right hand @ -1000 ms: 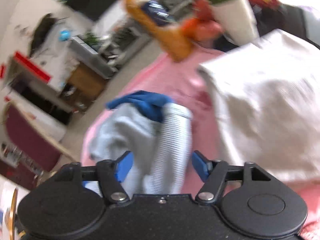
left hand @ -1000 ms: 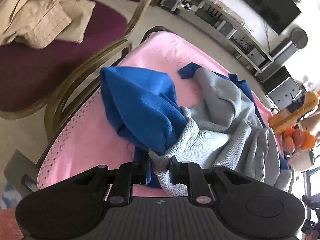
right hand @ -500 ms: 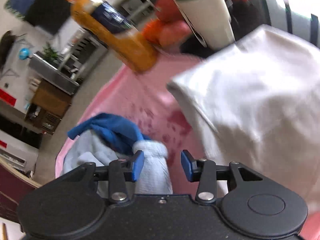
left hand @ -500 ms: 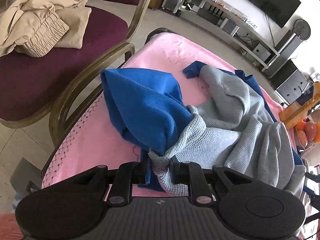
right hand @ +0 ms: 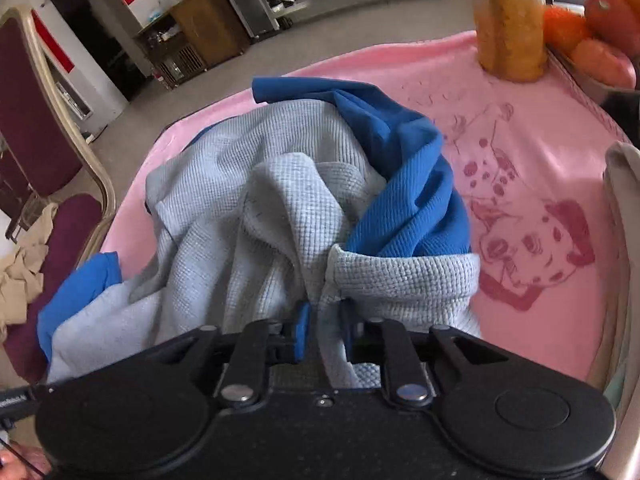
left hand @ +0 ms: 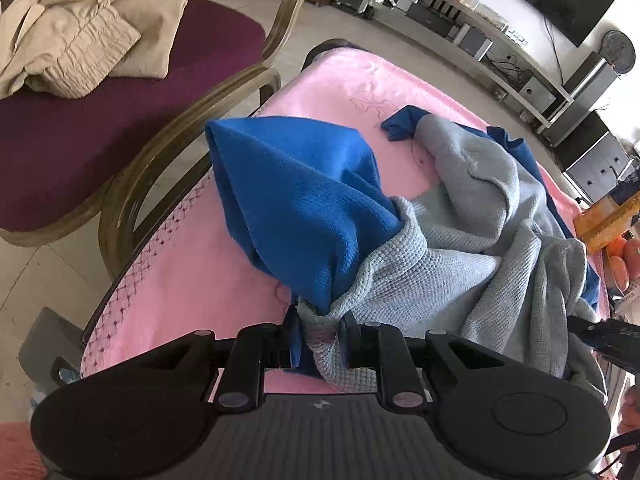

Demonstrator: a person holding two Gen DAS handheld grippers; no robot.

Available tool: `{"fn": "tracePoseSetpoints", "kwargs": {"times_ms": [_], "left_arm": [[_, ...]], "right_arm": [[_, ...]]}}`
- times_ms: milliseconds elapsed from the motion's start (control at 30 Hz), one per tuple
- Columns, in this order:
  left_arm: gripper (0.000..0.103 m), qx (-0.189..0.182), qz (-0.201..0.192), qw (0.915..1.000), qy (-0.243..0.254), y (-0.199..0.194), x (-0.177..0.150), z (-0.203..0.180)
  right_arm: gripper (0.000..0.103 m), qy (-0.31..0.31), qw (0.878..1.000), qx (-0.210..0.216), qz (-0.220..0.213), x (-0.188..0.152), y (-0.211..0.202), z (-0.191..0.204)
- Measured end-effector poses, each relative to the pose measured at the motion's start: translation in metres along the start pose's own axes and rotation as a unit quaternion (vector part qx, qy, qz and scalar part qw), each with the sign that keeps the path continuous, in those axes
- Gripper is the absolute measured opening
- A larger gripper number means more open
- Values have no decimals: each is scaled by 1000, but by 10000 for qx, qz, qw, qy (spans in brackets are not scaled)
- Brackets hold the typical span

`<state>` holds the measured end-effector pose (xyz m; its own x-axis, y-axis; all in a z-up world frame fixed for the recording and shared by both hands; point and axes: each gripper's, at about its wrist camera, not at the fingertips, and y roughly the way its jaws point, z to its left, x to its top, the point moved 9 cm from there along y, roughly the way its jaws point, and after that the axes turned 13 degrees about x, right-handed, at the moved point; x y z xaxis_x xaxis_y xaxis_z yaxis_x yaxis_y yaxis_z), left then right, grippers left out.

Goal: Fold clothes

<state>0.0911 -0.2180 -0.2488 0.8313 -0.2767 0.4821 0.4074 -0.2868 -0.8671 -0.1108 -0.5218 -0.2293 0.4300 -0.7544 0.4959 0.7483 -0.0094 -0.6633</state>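
Observation:
A grey and blue knit garment lies bunched on a pink table cover. My left gripper is shut on its grey ribbed edge, with a blue part draped up over it. In the right wrist view the same garment shows grey waffle knit with a blue part. My right gripper is shut on a grey ribbed cuff. Both hold the cloth a little above the cover.
A maroon chair with beige clothes stands left of the table. An orange bottle and oranges stand at the far right edge. A pale folded cloth lies at the right.
My right gripper closed from open onto the grey cuff and swung left over the garment. My left gripper kept its grip and lifted the cloth slightly.

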Motion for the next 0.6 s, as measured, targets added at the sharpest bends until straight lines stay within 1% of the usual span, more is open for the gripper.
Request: {"fn": "tracePoseSetpoints", "kwargs": {"times_ms": [33,67,100,167,267,367,500,567,600], "left_arm": [[18,-3,14,10000,-10,1,0,0],[18,-8,21,10000,-17,1,0,0],[18,-12,27,10000,-18,1,0,0],[18,-13,36,10000,-8,1,0,0],[18,4,34,10000,6,1,-1,0],[18,22,23,10000,28,1,-1,0],[18,41,14,10000,54,1,0,0],[18,46,13,10000,69,2,0,-1],[18,50,11,10000,76,2,0,-1]], "right_arm": [[28,74,9998,115,-115,2,-8,2],[38,134,9992,257,-283,5,-20,4],[46,197,9980,375,-478,7,-34,6],[46,294,9950,468,-829,10,-58,2],[44,531,9915,322,-1143,15,-77,-17],[32,926,9869,109,-1313,15,-89,-40],[32,1628,9706,-30,-1770,17,-108,-68],[32,1833,9667,-152,-1778,16,-110,-82],[32,1860,9679,-135,-1683,14,-108,-85]]}}
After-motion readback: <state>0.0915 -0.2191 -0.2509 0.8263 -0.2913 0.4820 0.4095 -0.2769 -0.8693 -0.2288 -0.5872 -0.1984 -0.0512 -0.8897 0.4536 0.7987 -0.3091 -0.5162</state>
